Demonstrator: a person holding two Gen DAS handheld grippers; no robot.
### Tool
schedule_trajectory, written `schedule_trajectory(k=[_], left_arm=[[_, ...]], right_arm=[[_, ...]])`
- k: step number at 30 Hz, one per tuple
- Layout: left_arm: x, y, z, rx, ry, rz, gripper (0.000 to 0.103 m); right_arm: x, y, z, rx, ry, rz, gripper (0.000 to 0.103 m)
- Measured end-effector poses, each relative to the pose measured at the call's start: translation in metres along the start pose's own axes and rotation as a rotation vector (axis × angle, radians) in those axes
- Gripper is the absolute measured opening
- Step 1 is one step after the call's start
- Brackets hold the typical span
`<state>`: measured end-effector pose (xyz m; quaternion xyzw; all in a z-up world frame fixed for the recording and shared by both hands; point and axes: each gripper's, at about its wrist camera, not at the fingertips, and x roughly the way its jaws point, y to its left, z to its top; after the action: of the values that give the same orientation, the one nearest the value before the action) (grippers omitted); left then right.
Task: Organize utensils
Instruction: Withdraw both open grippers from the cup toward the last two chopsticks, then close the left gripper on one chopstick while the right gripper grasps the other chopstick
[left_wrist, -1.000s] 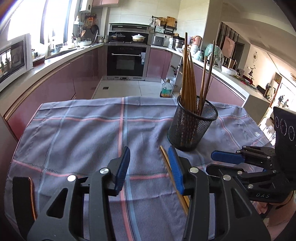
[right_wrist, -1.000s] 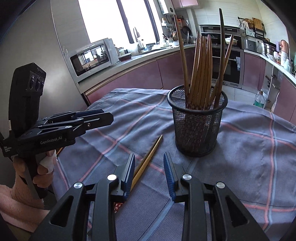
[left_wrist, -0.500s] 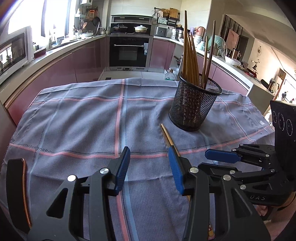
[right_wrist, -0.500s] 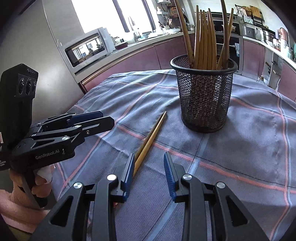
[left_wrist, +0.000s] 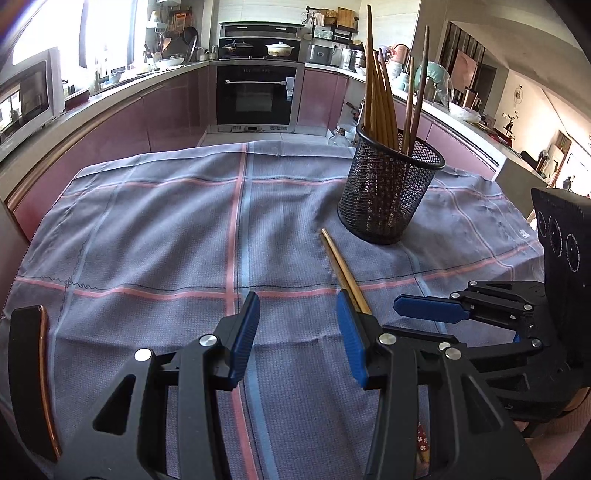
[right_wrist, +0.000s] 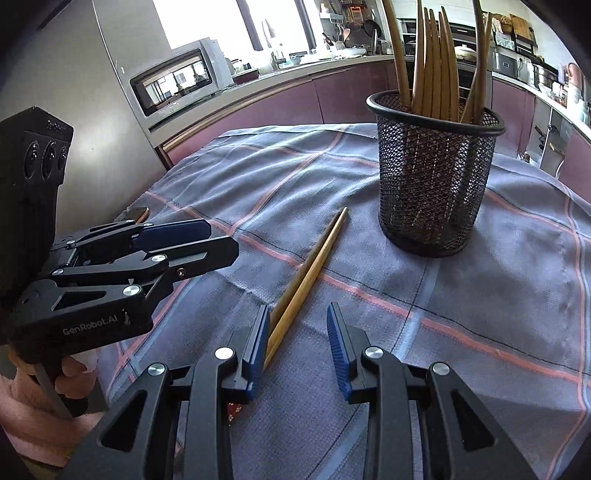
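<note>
A pair of wooden chopsticks (left_wrist: 341, 271) lies on the checked grey cloth (left_wrist: 166, 229), pointing toward a black mesh holder (left_wrist: 388, 195) that stands upright with several chopsticks in it. My left gripper (left_wrist: 297, 332) is open and empty; the chopsticks pass by its right finger. My right gripper (right_wrist: 297, 339) is open and low over the near end of the chopsticks (right_wrist: 310, 273), which lie by its left finger. The holder (right_wrist: 432, 184) stands ahead to the right. Each gripper shows in the other's view: the right one (left_wrist: 436, 321), the left one (right_wrist: 184, 243).
A phone (right_wrist: 136, 213) lies at the table's left edge, also seen in the left wrist view (left_wrist: 33, 380). Kitchen counters, a microwave (right_wrist: 177, 85) and an oven (left_wrist: 255, 96) are beyond the table. The cloth's edges drop off on all sides.
Both grippers have lowered and moved in toward the chopsticks on the cloth. The holder looks nearer in the right wrist view. Both jaws stay open.
</note>
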<state>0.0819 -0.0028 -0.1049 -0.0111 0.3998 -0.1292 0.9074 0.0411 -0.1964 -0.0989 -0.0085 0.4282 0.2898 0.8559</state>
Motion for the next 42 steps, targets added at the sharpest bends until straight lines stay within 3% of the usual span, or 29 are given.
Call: schedule_trajectory(k=[11, 26, 32, 39, 42], left_arm=[[0.008, -0.006, -0.003, 0.019, 0.023, -0.022, 0.042], [0.027, -0.035, -0.013, 0.113, 0.082, -0.067, 0.042], [0.037, -0.039, -0.014, 0.120, 0.118, -0.055, 0.033], [0.038, -0.041, -0.014, 0.116, 0.126, -0.089, 0.011], [0.039, -0.041, -0.014, 0.110, 0.127, -0.091, 0.011]], right_arm=[[0.003, -0.002, -0.001, -0.005, 0.011, -0.044, 0.029], [-0.005, -0.025, -0.004, 0.076, 0.009, -0.017, 0.029], [-0.003, -0.026, 0.000, 0.089, 0.005, -0.007, 0.029], [0.005, -0.021, 0.013, 0.070, -0.004, -0.025, 0.029], [0.013, -0.019, 0.017, 0.060, 0.010, -0.030, 0.029]])
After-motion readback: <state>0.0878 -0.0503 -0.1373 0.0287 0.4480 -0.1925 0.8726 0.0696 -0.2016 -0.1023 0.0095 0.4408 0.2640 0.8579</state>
